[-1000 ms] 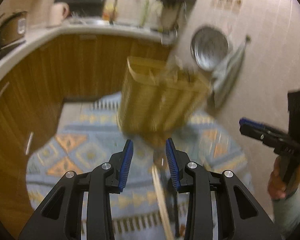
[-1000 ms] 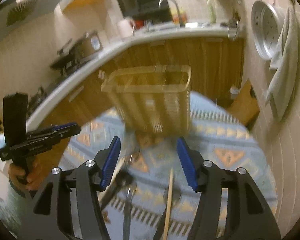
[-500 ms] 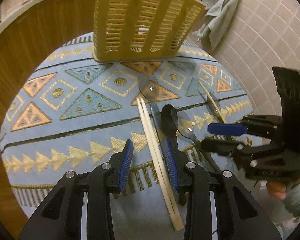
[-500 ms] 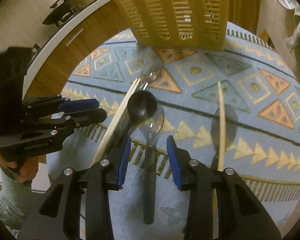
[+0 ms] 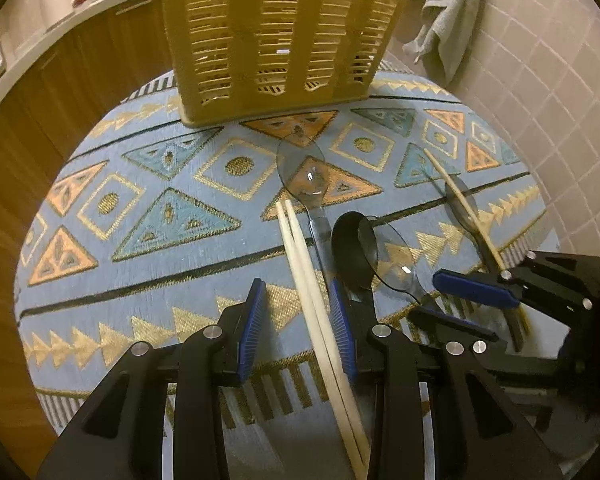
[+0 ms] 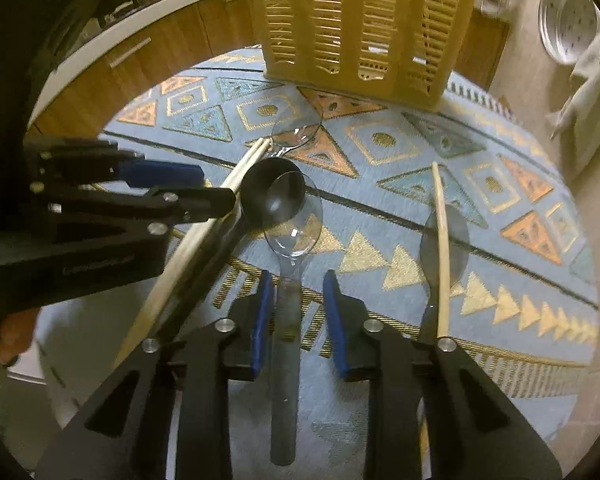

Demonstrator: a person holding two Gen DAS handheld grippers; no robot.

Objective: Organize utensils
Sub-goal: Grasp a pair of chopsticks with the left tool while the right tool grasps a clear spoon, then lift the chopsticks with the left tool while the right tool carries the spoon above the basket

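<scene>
A pair of pale chopsticks [image 5: 300, 256] lies on the patterned mat. It runs between the pads of my left gripper [image 5: 298, 324], close to the right pad; the jaws stand apart, not pressing. My right gripper [image 6: 298, 320] straddles the handle of a clear spoon [image 6: 294, 216], and its jaws are closing, with a gap still showing on the right side. That spoon's bowl overlaps a black spoon [image 6: 260, 192]. Another clear spoon [image 5: 302, 176] lies nearer the yellow slotted basket [image 5: 276, 32]. A single wooden chopstick [image 6: 442, 248] crosses a further spoon [image 6: 458, 236].
The blue patterned mat [image 5: 172, 216] covers a round table beside a tiled wall [image 5: 540, 100]. A grey towel [image 5: 444, 28] and a metal colander [image 6: 568, 20] hang there. Wooden cabinets [image 5: 80, 80] and a counter with a mug [image 5: 60, 0] curve behind. A hand [image 6: 8, 332] holds the left gripper [image 6: 180, 186].
Both grippers have dropped and tilted down to the mat. The right jaws have narrowed around the clear spoon's handle. The left gripper has settled over the chopstick pair.
</scene>
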